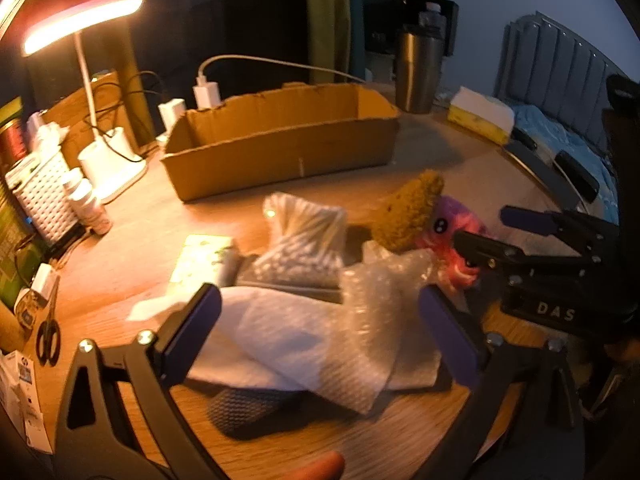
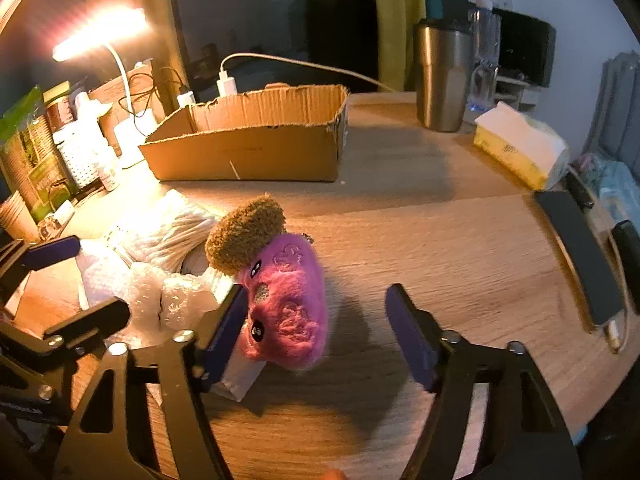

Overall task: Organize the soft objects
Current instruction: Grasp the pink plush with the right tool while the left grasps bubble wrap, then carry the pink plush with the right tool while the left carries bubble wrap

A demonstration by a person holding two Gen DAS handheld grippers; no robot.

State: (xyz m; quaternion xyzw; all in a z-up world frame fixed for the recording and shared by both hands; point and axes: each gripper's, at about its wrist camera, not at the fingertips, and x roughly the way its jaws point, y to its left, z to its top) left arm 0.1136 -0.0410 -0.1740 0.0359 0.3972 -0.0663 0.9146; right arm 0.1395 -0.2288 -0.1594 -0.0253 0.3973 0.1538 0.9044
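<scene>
L gripper [image 1: 320, 320] low over desk [image 1: 132, 248], jaws wide, nothing gripped; white cloth [image 1: 276, 336] and bubble wrap [image 1: 372, 304] lie between the pads, whether pads touch them can't tell. Grey knit item [image 1: 244, 412] under the cloth, mostly hidden. R gripper [image 2: 316, 328] also low, jaws well apart, nothing clamped; pink plush [image 2: 288, 308] sits between them, hard against the L-side pad, clear gap to the other pad. Plush: fuzzy magenta body, two black bead eyes, embroidered swirls, tan-brown fuzzy cap [image 2: 246, 232] on far end; lies on its side on bare wood. Just beyond cloth: clear bag of cotton swabs [image 1: 304, 236], small pale packet [image 1: 204, 260] beside it on the left. All soft bits in one loose heap mid-desk, plush at its right edge. Farther back: open cardboard box [image 1: 280, 148], low torn walls, apart from heap; inside not fully visible. Left of box: lit desk lamp [image 1: 84, 20], white basket [image 1: 48, 200], small bottles; scissors [image 1: 48, 336] near left edge. Behind box: charger w/ white cable [image 1: 208, 94]. Far right: steel tumbler [image 1: 418, 68], yellow tissue pack [image 1: 480, 118], dark phones at desk edge.
</scene>
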